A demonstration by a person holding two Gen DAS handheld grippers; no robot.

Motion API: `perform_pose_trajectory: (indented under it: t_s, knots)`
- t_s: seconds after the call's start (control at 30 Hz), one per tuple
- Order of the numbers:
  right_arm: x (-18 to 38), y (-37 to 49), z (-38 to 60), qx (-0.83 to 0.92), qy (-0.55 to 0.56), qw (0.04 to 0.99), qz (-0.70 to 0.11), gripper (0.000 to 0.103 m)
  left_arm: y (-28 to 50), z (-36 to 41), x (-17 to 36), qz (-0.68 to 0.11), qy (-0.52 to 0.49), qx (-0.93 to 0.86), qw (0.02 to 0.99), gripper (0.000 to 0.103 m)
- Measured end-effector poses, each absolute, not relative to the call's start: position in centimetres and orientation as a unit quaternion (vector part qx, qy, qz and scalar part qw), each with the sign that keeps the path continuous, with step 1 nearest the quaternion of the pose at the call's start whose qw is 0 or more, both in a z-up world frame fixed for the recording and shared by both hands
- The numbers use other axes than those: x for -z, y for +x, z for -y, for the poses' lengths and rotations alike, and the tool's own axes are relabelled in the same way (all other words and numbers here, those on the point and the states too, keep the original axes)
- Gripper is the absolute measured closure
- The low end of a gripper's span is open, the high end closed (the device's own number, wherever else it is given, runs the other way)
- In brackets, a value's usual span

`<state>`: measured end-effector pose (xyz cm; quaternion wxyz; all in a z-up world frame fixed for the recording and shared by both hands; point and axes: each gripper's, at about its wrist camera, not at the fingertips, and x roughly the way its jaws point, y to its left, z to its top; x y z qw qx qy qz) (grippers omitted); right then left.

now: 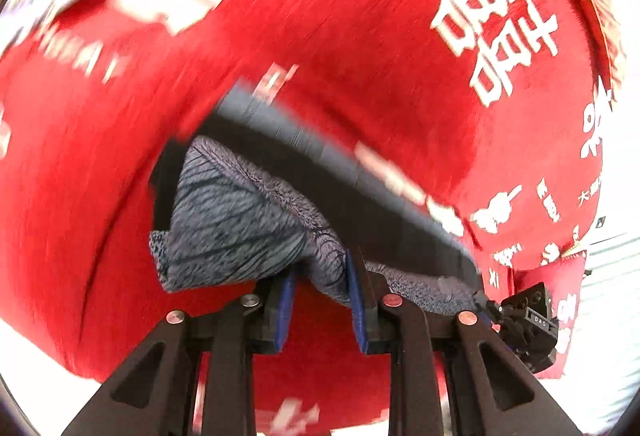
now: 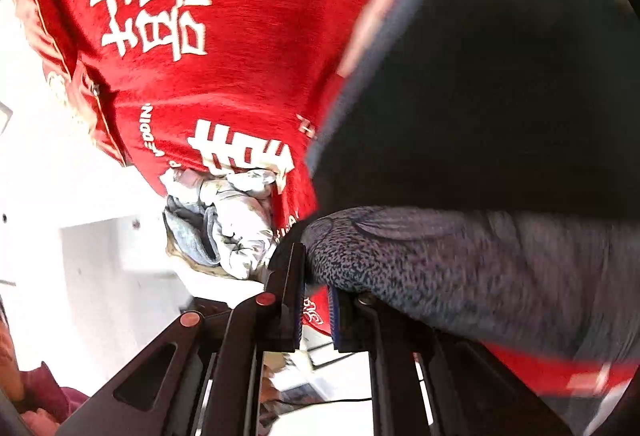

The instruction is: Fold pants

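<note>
- The left hand-held gripper [image 1: 322,282] is clamped on a bunched fold of the pants [image 1: 240,220] — grey fleecy lining out, dark shell behind.
- The right hand-held gripper [image 2: 316,292] is nearly closed, and the same pants [image 2: 460,260] sit pinched at its pads and drape off to the right.
- The pants hang lifted between the 2 grippers over a red cloth [image 1: 360,36] printed with white characters (a bed or a worktop under it — I cannot tell which).
- In the right view a crumpled pale garment [image 2: 236,224] lies near the cloth's edge, just beside the gripper.
- To do this step well, I judge: keep both pinches firm, pull the 2 held points apart so the edge runs taut, carry it level and lay it down square, away from the pale garment.
</note>
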<state>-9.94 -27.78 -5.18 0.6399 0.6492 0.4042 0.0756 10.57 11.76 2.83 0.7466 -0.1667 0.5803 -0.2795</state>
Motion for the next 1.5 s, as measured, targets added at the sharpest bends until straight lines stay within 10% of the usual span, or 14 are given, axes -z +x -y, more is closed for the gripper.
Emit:
perform_pose_trajectory:
  t_s: [0.13,0.23,0.4,0.57,1.5]
  knots:
    - [6.6,-4.7,31.1,-0.082,0.626,0.637,-0.441,0.092,16.5,-6.9,-1.3,-0.561,-0.119,0.256,0.778,0.075]
    - [10.2,-1.6,32.9,-0.065,0.609,0.625,-0.484,0.089,19.2,-3.9,1.8,-0.56,-0.061,0.191,0.804,0.028]
    - [15.7,1.1,33.9,-0.03,0.614,0.596,-0.517,0.086,21.5,-3.4,5.3,-0.592,-0.039,0.118,0.796,0.027]
    - [12.3,1.1,33.1,-0.078,0.592,0.617,-0.512,0.045,19.1,-3.2,2.9,-0.595,0.004,0.137,0.792,0.027]
    - [8.1,-48.3,37.8,0.289,0.645,0.566,-0.425,0.032,-11.1,23.0,3.5,-0.641,0.126,0.458,0.603,0.027]
